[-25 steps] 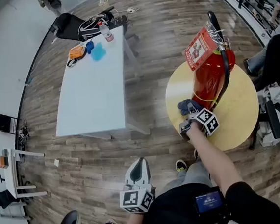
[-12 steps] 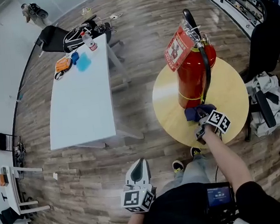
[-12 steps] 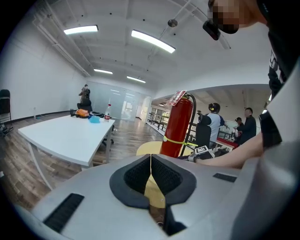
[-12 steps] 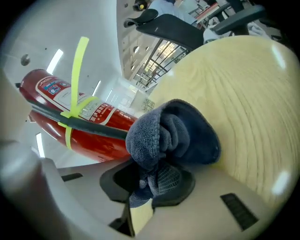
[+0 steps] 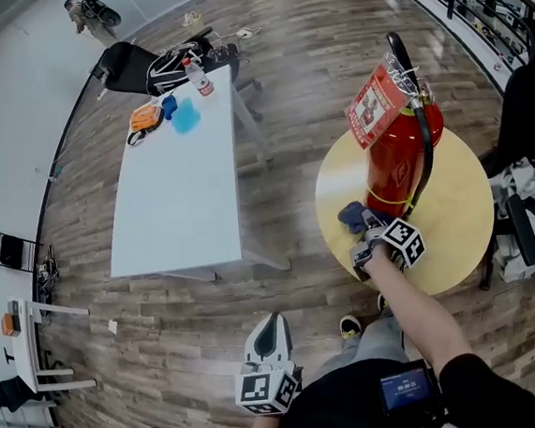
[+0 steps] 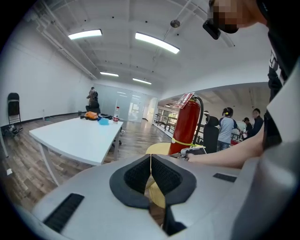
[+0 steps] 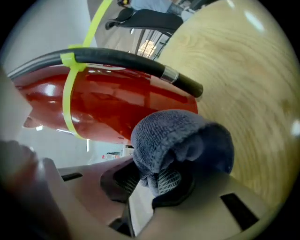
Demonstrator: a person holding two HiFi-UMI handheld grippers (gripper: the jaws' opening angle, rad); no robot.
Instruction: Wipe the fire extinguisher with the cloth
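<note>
1. now the right tool (image 5: 368, 242) clamps the cloth (image 5: 351, 215) by the base of the fire extinguisher (image 5: 395, 154) on the round table (image 5: 462, 227).
2. best to press it flat, sweeping round the red body.
3. left tool (image 5: 267, 338) closed, empty.

Open office hall: wood floor (image 5: 283, 84), white table (image 5: 177, 198), strip lights (image 6: 157, 42).

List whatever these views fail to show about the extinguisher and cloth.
- Print on the tag of the fire extinguisher: too small in the head view.
- Whether the cloth touches the red body: the cloth's own bulge covers that spot in the right gripper view.
- Its valve: cut off by the right gripper view's edge.
- Its far side: faces away from all three views.
</note>
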